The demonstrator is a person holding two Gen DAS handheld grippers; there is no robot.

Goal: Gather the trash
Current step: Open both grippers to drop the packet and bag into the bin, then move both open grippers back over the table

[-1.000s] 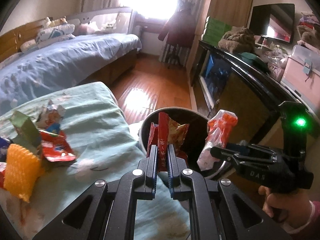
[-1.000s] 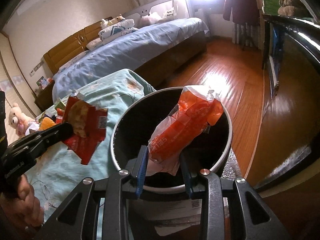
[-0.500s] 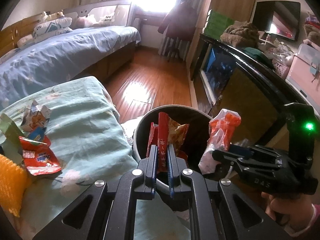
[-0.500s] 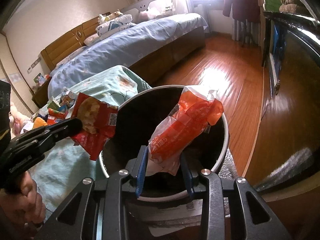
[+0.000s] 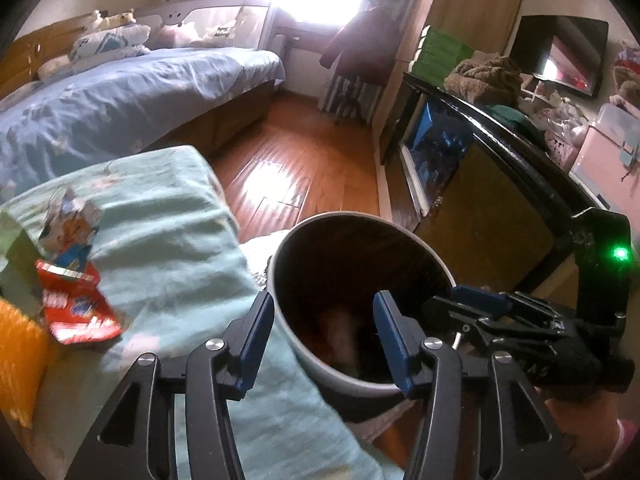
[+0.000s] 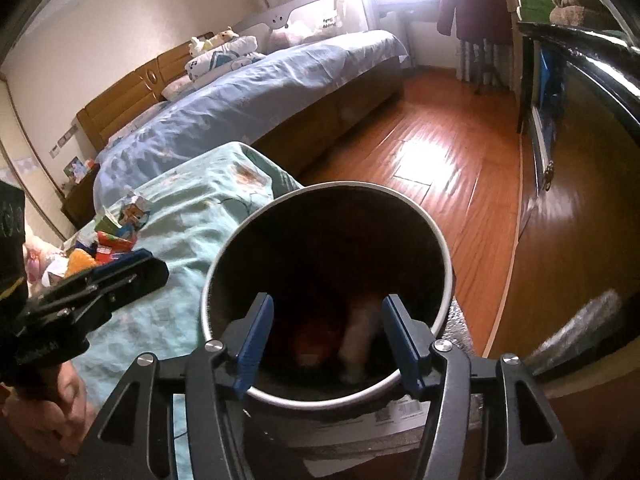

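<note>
A round dark trash bin (image 5: 404, 236) (image 6: 436, 240) with a pale rim stands beside a table under a mint cloth. Blurred red and pale wrappers (image 5: 340, 332) (image 6: 352, 340) lie deep inside it. My left gripper (image 5: 324, 340) hangs over the bin's near rim, its jaws opening with nothing between them. My right gripper (image 6: 328, 340) is over the bin too, jaws opening and empty. Each gripper shows in the other's view, the right gripper (image 5: 516, 320) and the left gripper (image 6: 104, 280). On the cloth lie a red wrapper (image 5: 74, 312), a crumpled white wrapper (image 5: 68, 220) and an orange mesh piece (image 5: 20, 348).
A mint cloth (image 5: 168, 240) covers the table left of the bin. A blue bed (image 5: 120, 92) lies beyond, with wooden floor (image 5: 296, 168) between. A dark cabinet (image 5: 480, 184) runs along the right. A cardboard box (image 6: 400, 416) sits under the bin.
Both grippers have opened and let their wrappers go. The red wrapper and the orange bag have fallen into the bin.
</note>
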